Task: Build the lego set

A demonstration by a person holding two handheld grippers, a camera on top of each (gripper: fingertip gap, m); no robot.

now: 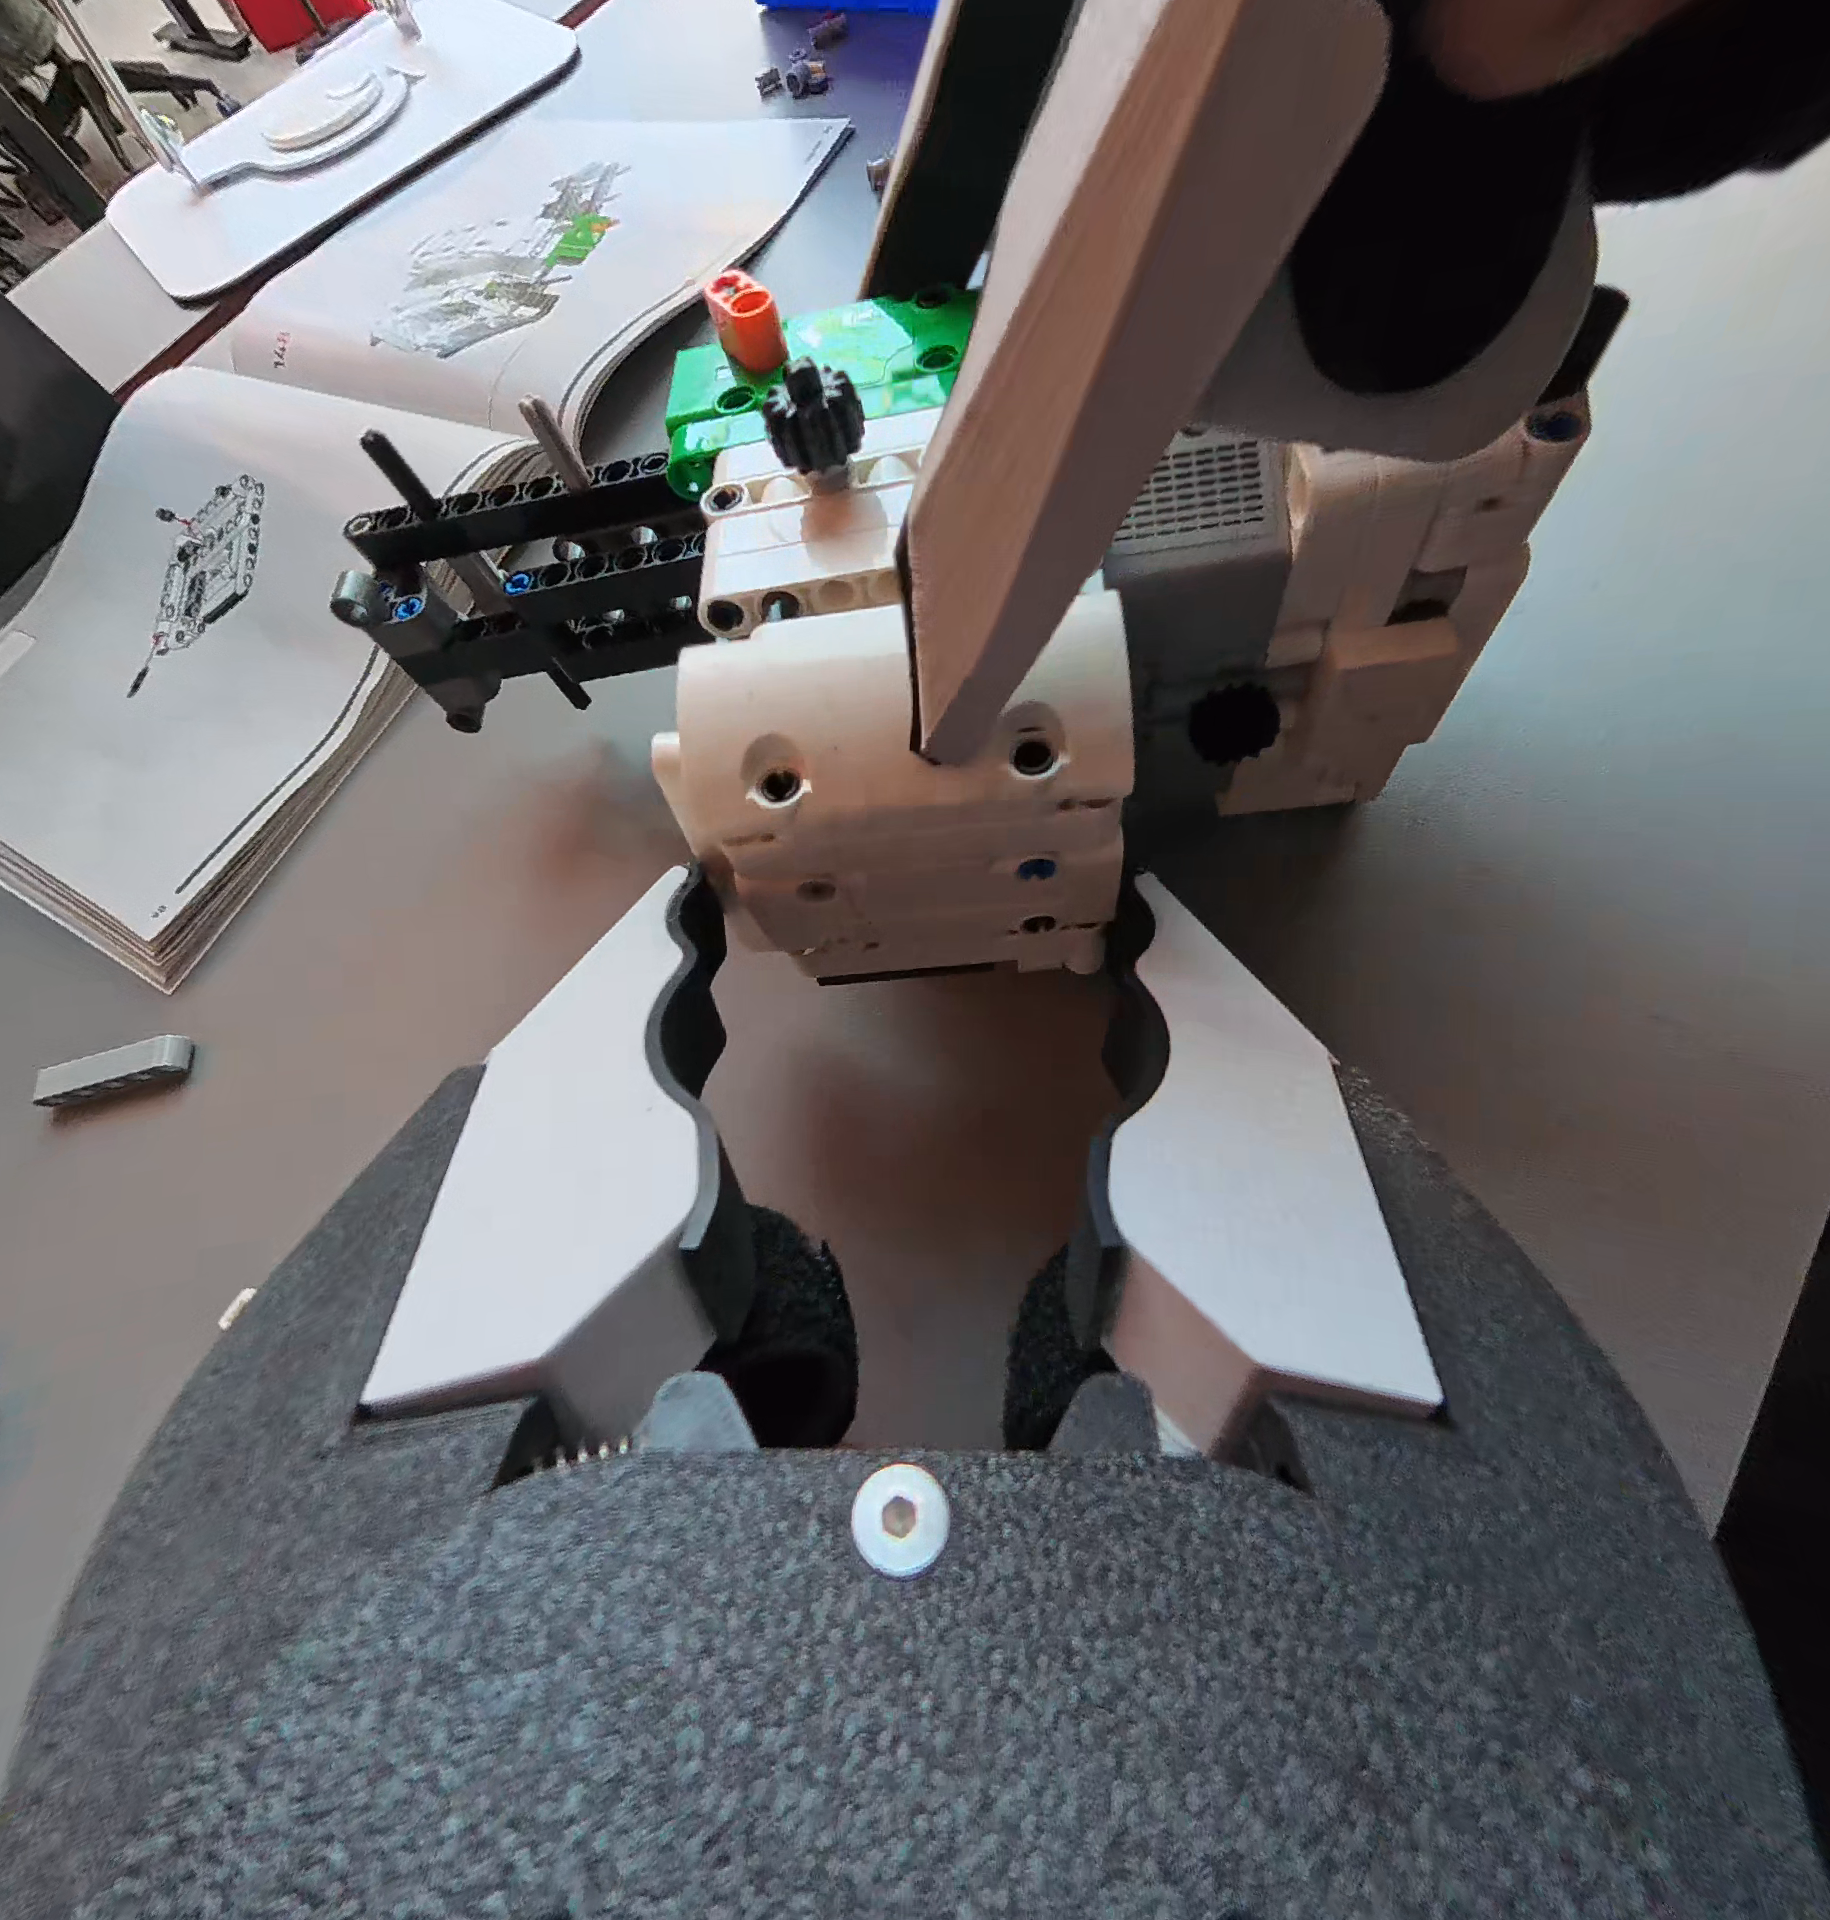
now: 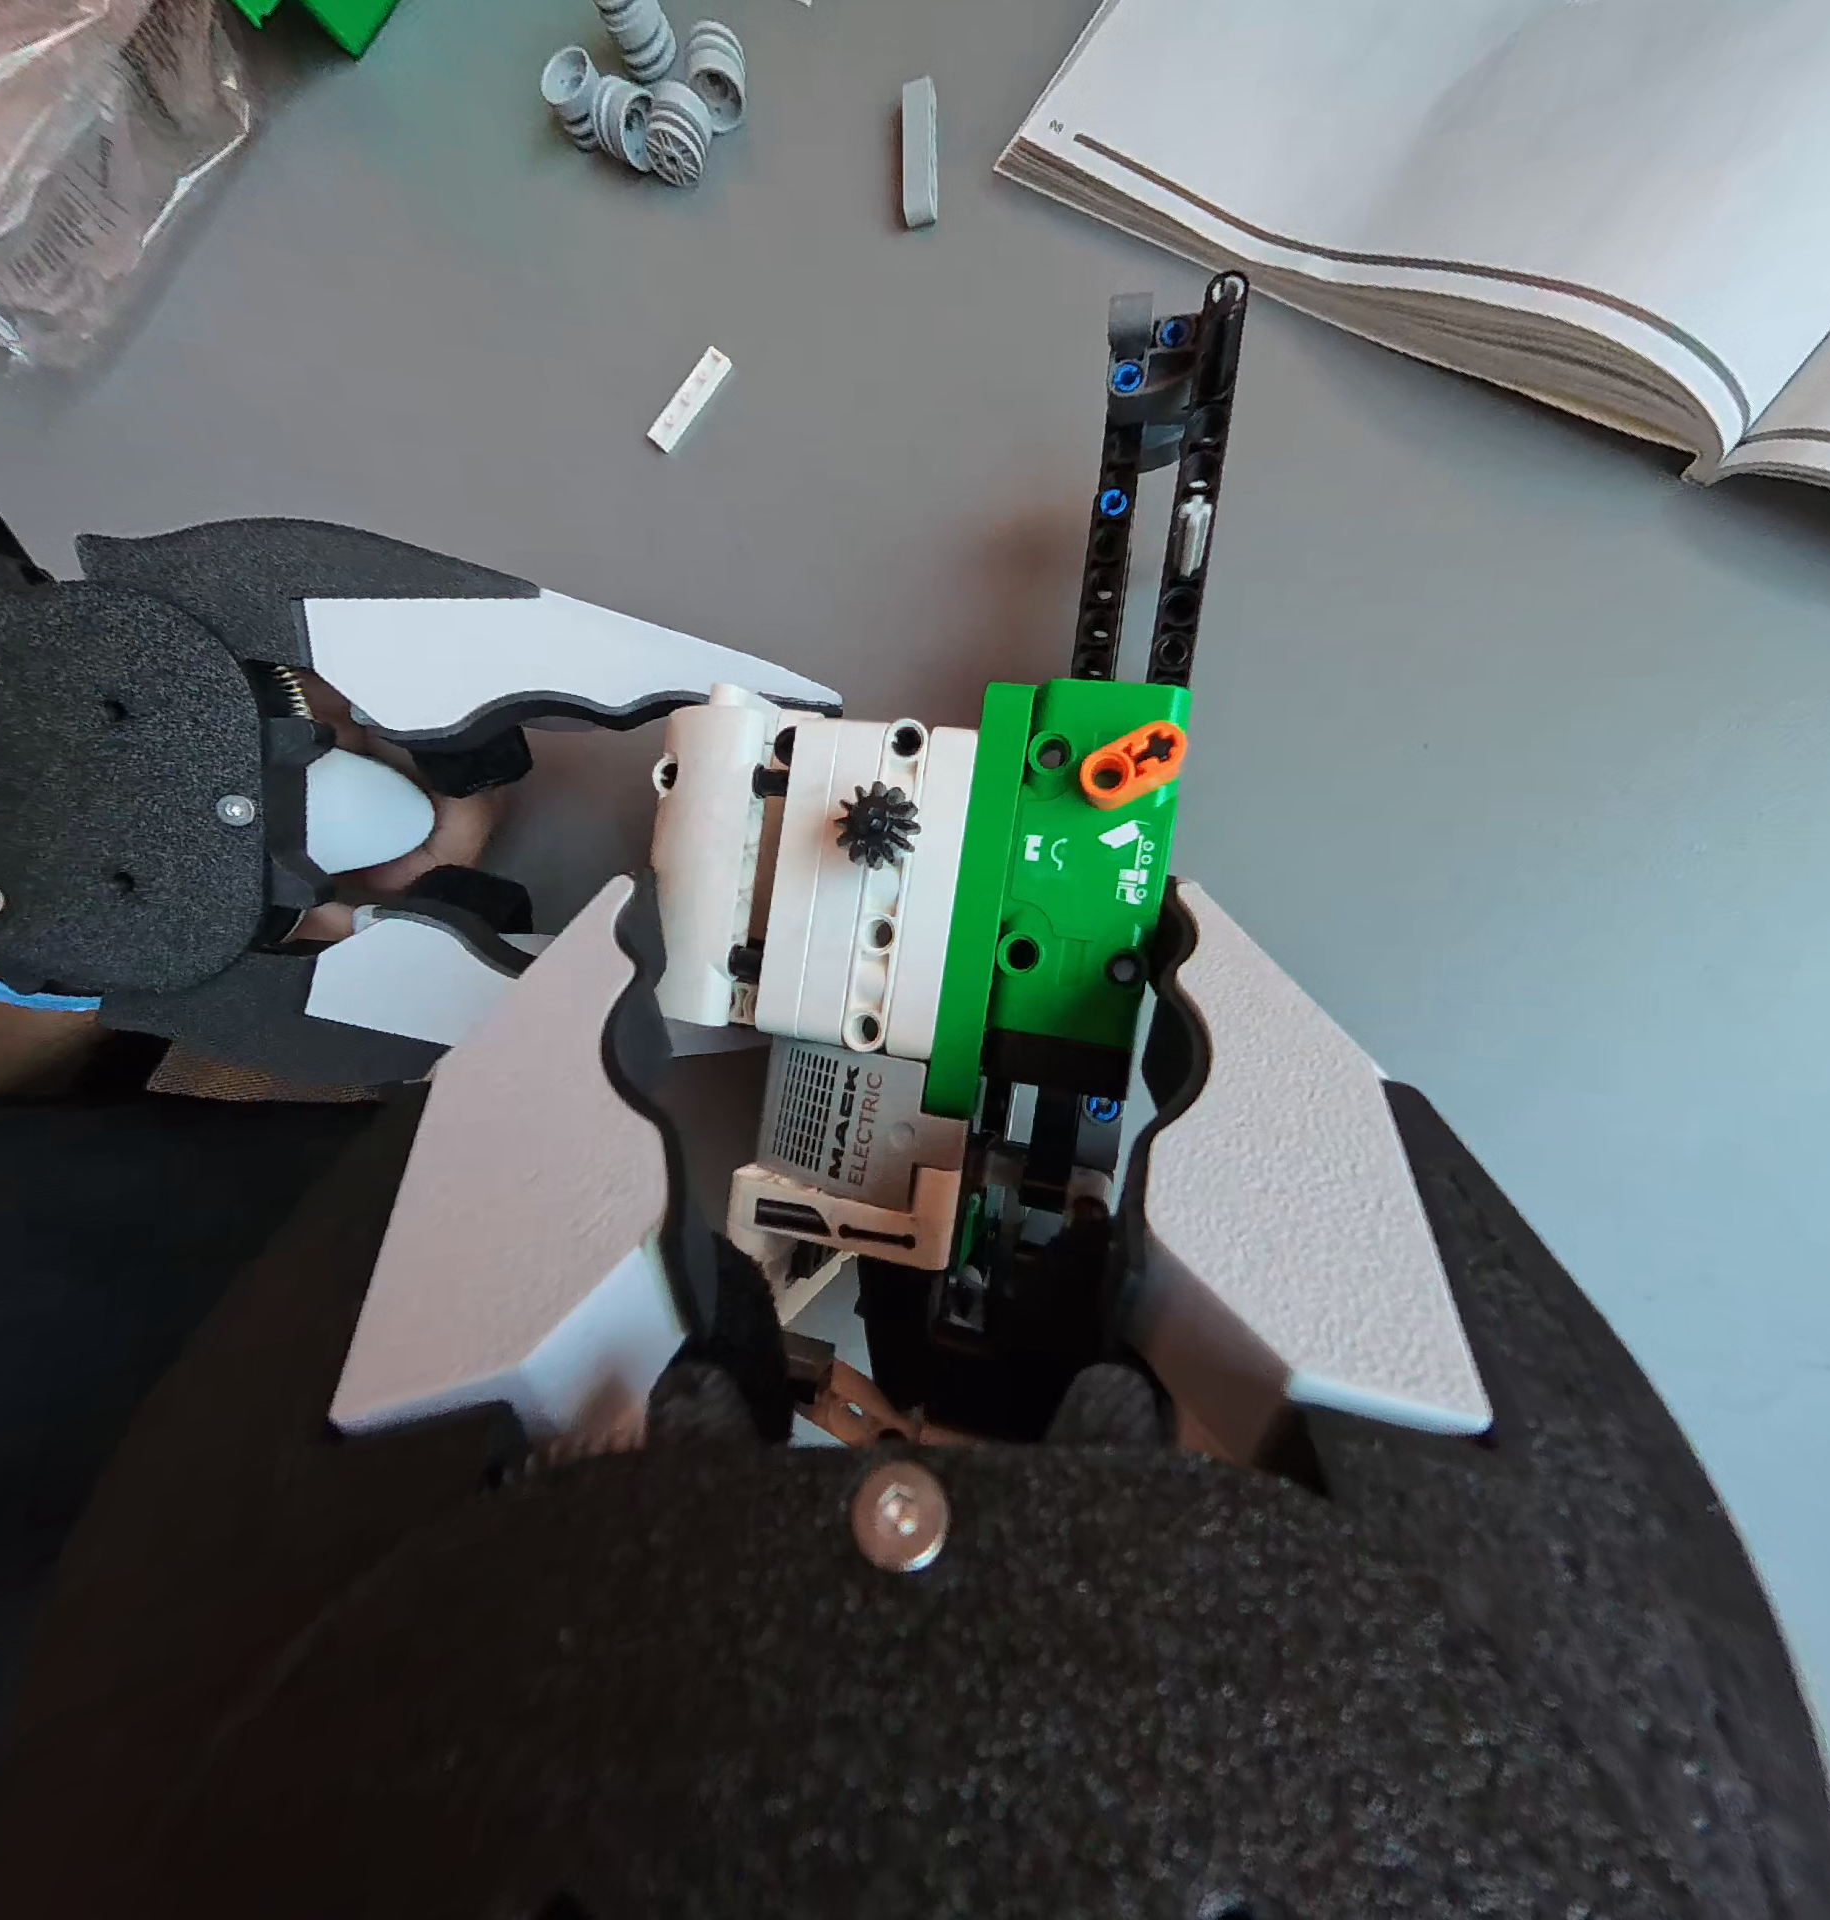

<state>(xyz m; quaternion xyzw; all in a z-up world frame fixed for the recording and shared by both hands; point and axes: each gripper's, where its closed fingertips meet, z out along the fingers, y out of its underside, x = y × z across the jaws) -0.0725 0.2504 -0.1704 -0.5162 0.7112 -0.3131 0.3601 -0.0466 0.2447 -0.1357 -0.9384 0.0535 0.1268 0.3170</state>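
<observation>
Your right gripper comes down from above and clamps the half-built plastic Lego model, a white block joined to a green panel with black studded beams trailing behind, likely steadying it on the grey tabletop; your left gripper, jaws narrowed, pinches the model's white end, which sits right between its fingertips, probably for pressing.

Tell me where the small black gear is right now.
The black gear stands on the white block of the lego model, centre of the right wrist view, just left of the green panel; in the left wrist view it sits below the orange connector.
</observation>
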